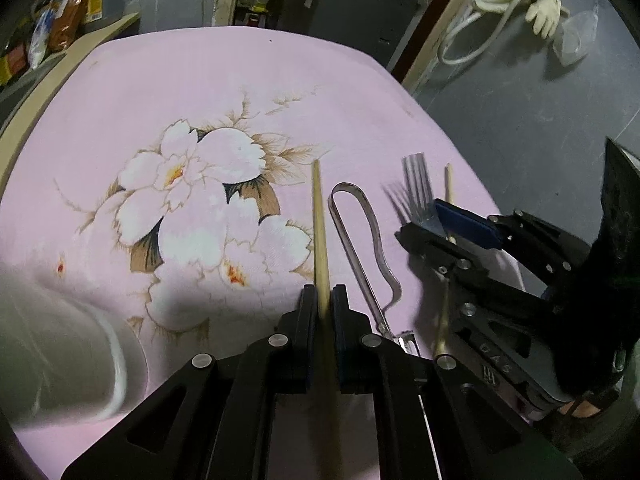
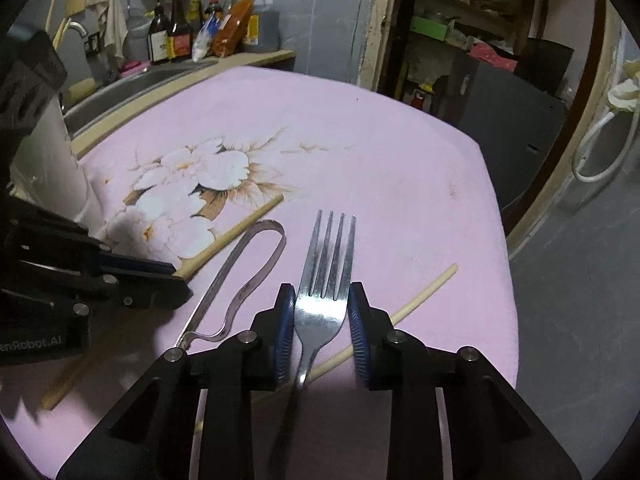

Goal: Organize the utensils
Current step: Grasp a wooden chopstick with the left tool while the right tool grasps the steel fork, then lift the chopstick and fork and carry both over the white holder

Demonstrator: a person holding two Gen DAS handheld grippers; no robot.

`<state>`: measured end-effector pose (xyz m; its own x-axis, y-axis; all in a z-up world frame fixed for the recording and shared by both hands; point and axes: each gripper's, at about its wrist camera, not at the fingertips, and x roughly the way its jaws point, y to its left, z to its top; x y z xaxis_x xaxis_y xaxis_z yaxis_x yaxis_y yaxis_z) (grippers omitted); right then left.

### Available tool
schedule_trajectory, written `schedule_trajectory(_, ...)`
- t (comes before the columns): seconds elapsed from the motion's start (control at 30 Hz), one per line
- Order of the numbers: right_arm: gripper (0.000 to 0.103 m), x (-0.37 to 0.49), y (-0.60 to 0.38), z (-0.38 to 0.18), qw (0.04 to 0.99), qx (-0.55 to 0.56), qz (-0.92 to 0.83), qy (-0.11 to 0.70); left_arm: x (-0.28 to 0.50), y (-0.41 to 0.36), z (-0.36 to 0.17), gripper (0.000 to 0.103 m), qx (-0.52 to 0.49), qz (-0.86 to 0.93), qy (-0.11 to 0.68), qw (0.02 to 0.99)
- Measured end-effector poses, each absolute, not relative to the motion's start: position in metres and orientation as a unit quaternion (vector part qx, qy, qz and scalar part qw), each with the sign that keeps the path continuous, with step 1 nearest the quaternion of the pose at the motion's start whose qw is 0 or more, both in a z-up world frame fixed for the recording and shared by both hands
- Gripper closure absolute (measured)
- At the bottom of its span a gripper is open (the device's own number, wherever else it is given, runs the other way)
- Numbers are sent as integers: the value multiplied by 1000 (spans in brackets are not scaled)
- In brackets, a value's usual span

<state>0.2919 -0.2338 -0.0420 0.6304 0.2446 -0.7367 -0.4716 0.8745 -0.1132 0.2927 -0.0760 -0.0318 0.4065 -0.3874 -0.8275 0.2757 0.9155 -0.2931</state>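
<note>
In the left wrist view, a pink floral tablecloth (image 1: 160, 92) was seen covering the table. The left gripper (image 1: 323, 300) was shown with its jaws pressed against a pale wooden chopstick (image 1: 319, 216), which ran forward between them, pointing away across the cloth. Just to its right a bent metal peeler (image 1: 362, 240) was lying flat. Further right, the right gripper (image 1: 434, 220) was seen at a blurred fork (image 1: 416, 176), with a second chopstick (image 1: 449, 184) partly hidden beneath it. A white container (image 1: 60, 340) was glimpsed, out of focus, at the lower left.

In the right wrist view, the fork (image 2: 326, 280) was seen between the blue pads (image 2: 359, 336), tines pointing away. The jaws were close on either side of the fork's neck; whether they were truly pinching it could not be told. The second chopstick (image 2: 424, 292) was lying crosswise under the fork.

Risks were judged as follows. The chopstick was held near one end only, so it might pivot or slide out if swung quickly. The fork's smooth, narrow neck might slip from a light grip. If the fork were lifted carelessly, the chopstick beneath might be dragged or rolled towards the table's right edge.
</note>
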Motion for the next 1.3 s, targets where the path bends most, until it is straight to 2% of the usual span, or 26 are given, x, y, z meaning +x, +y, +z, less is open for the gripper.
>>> schedule_trajectory(0.27, 80, 226, -236, -5, 949, -154, 167, 217, 246, -70, -3, 99, -43, -204, 399, 893)
schedule_trajectory(0.67, 82, 164, -215, 51, 977, -180, 111, 3, 194, -45, 57, 99, -82, -187, 178, 963)
schedule_trajectory(1.0, 82, 151, -185, 86, 972, -173, 143, -64, 175, 1, 98, 99, -95, -156, 80, 980)
schedule_trajectory(1.3, 82, 151, -148, 121, 964, -119, 215, -104, 169, 68, 135, 99, -92, -136, 9, 986)
